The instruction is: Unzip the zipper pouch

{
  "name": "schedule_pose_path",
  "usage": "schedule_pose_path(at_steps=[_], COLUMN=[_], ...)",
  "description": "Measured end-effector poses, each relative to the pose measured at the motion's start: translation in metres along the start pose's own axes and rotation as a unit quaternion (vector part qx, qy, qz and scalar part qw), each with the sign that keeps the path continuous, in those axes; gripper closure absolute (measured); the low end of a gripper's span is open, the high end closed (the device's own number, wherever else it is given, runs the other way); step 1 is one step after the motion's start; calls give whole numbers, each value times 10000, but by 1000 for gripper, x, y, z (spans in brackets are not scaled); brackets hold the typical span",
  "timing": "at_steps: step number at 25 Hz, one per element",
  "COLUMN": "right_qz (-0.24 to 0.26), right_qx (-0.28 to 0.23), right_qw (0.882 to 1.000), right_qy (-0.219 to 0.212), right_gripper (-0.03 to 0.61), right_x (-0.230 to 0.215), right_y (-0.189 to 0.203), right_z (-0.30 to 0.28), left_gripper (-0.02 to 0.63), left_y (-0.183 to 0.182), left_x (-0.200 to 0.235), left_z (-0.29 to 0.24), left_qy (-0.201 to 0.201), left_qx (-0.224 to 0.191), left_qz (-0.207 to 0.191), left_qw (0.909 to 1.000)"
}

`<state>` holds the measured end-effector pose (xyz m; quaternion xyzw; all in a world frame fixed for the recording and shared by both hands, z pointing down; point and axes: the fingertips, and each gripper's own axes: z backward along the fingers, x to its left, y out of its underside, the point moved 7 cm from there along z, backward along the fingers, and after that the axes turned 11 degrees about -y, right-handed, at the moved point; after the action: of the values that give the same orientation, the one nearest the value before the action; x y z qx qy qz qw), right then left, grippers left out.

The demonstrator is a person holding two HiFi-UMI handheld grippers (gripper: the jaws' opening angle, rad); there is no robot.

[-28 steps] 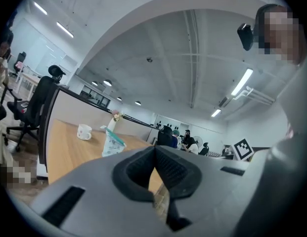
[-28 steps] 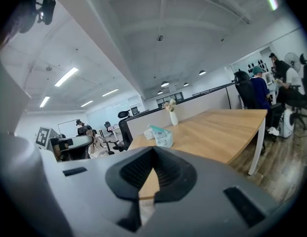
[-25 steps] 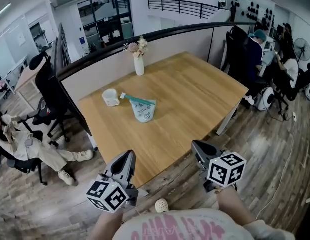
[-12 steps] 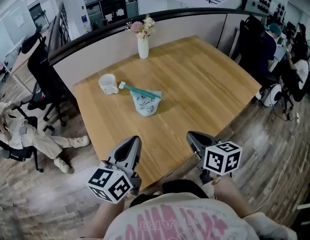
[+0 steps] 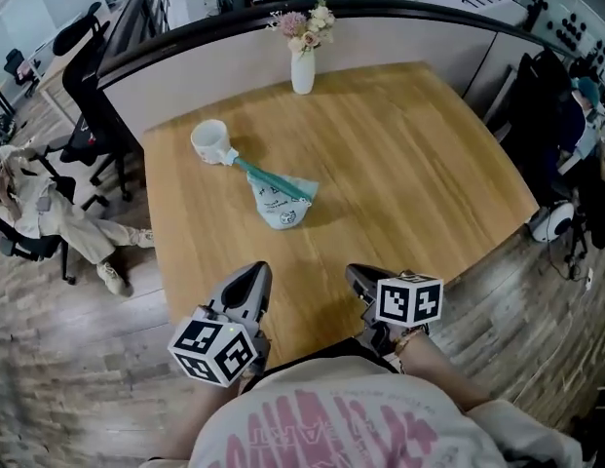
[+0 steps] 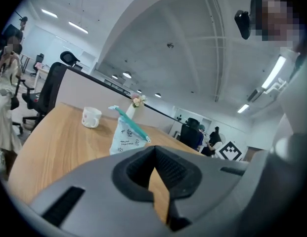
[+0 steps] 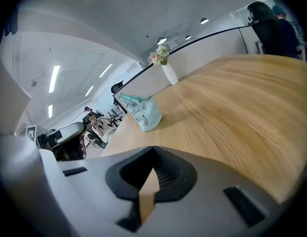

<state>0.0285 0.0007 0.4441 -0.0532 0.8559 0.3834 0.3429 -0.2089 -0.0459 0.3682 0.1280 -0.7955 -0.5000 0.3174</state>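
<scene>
The person is holding both tools low at the near edge of the wooden surface (image 5: 409, 174), side by side. The left hand-held gripper (image 5: 251, 277) is keeping its jaws pressed together with nothing between them, and only bare wood is showing past its tips. The right hand-held gripper (image 5: 359, 279) is doing the same, closed and empty.

The zipper pouch (image 5: 281, 198), pale blue-green with small printed drawings, is lying well ahead of both of them, a little to the right of the left one's line and to the left of the right one's. Neither is touching it. Its teal zipper strip (image 5: 266, 177) is running along the far end, pointing away towards a white mug (image 5: 210, 141) sitting just beyond the pouch. Farther out still, a white vase (image 5: 302, 66) of flowers is standing by the far edge.
</scene>
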Motion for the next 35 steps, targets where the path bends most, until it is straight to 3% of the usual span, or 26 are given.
schedule_pose_path(at_steps=[4, 8, 12, 18, 22, 26, 27, 33, 34, 35], right_qz=[743, 1906, 2861, 3553, 4382, 5410, 5511, 4889, 4735, 4531], right_qx=[606, 1026, 1315, 1151, 1205, 1309, 1299, 903, 876, 868], right_qw=[9947, 9739, 9424, 9160, 8754, 8157, 8090, 8401, 8463, 8532], right_qy=[-363, -689, -1130, -1467, -1647, -1574, -1581, -2171, -2276, -2432], right_gripper=[580, 578, 532, 391, 309, 298, 304, 505, 563, 565], right_x=[-22, -30, -26, -18, -8, 6, 9, 30, 32, 35], right_y=[-33, -62, -86, -123, -136, -134, -135, -148, -152, -155], right_z=[-22, -46, -64, -87, -108, -123, -126, -124, -121, -117], left_gripper=[612, 612, 612, 612, 612, 612, 612, 612, 612, 612], left_y=[7, 17, 26, 38, 44, 44, 43, 9, -1, -11], left_x=[-10, -22, -29, -30, -29, -27, -27, -20, -19, -19], left_z=[-20, -36, -33, -8, 4, 15, 15, 6, 2, -2], left_qy=[-497, -940, -1502, -2288, -2642, -2854, -2839, -2398, -2265, -2131], left_qx=[-107, -242, -354, -480, -549, -548, -563, -1062, -1167, -1249], left_qz=[323, 503, 680, 922, 1008, 1093, 1114, 773, 754, 725], left_qw=[9982, 9940, 9857, 9679, 9576, 9506, 9507, 9619, 9641, 9663])
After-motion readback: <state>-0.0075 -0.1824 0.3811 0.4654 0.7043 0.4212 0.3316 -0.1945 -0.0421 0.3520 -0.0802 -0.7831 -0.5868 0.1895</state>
